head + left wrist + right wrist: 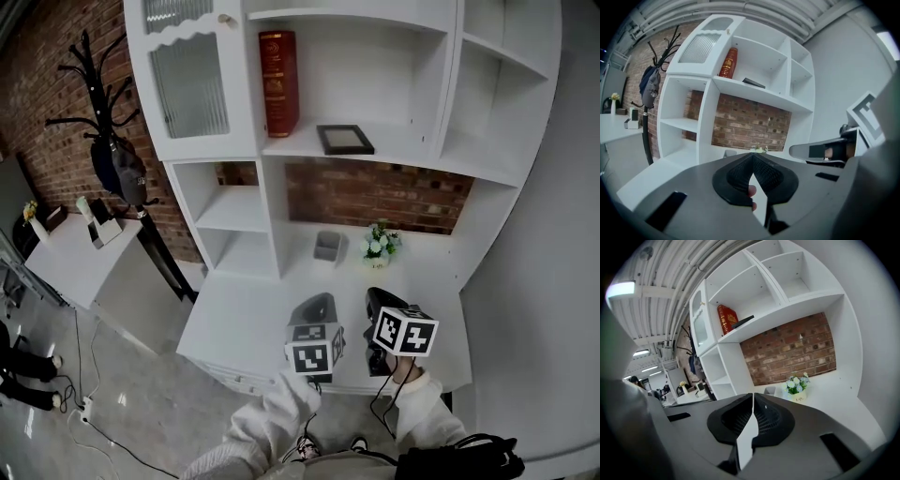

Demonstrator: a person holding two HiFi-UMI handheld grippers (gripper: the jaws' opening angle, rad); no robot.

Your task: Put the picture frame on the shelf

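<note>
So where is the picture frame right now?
In the head view, the picture frame lies flat on the upper shelf, just right of the standing red book.

Bright, even indoor light, soft shadows within the white shelf unit (375, 66), glowing ceiling lamp (621, 288) in the right gripper view, pale sheen on the floor (141, 403), heavy fisheye bending and black vignetted corners in both gripper views, slightly soft foreground.

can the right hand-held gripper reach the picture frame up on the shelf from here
Probably yes: the picture frame lies flat at the open front of the shelf, nothing before it. The right hand-held gripper, low with jaws shut, must rise and open.
</note>
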